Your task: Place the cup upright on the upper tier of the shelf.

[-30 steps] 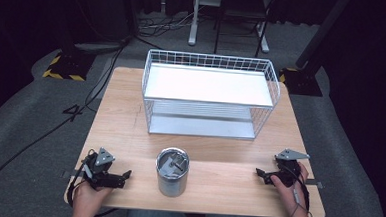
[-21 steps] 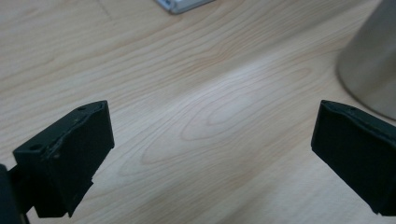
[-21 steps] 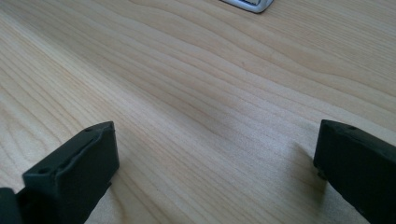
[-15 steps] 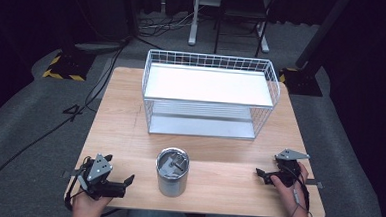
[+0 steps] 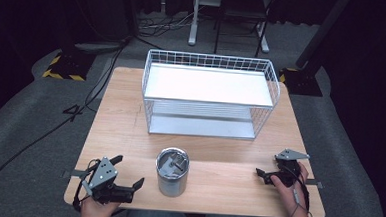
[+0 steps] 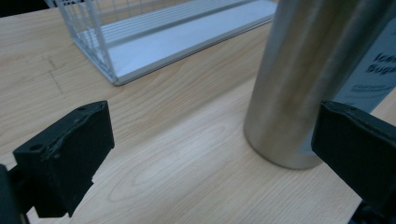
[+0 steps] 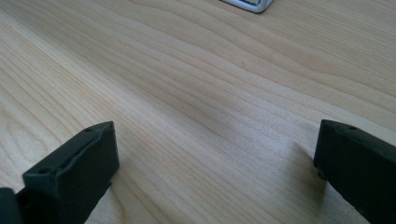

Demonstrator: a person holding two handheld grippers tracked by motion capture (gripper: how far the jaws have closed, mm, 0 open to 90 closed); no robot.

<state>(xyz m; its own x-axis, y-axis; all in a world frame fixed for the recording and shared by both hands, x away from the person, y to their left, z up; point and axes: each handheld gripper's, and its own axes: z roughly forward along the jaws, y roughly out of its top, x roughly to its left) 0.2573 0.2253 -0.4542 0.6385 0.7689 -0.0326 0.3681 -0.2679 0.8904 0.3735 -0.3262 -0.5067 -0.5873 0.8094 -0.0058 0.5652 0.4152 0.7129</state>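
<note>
**Left tongs lining up on the cup**

Step in hand, by judgement: the approach, nothing gripped yet. Near the front left corner of the surface [image 5: 131,110], left tongs [image 5: 127,175] held low, spread wide, empty, aimed toward the cup [image 5: 172,171]. In the left gripper view, cup [image 6: 313,79] just ahead and off to one side of the gap, close beside one jaw but apart from it; whether any contact there, hard to tell at the picture's edge. Cup upright at the middle of the front edge, steel, lidded, a label on its side.

Behind it, toward the far edge, a white wire rack [image 5: 209,97] with two shelves, both bare, well apart from the cup.

Near the front right corner, right tongs [image 5: 261,174] resting low over bare wood, likewise spread and empty; in the right gripper view, only a corner of the rack [image 7: 247,4] far ahead.

Next move, as a guess: slide the left tongs sideways and forward until the cup's wall sits between both jaws, level with its lower half, then close squarely. Smooth round steel likely to slip or tip if pinched off-centre, so centring matters.

Count: one cup, one rack, two shelves, two tongs, one surface.
</note>
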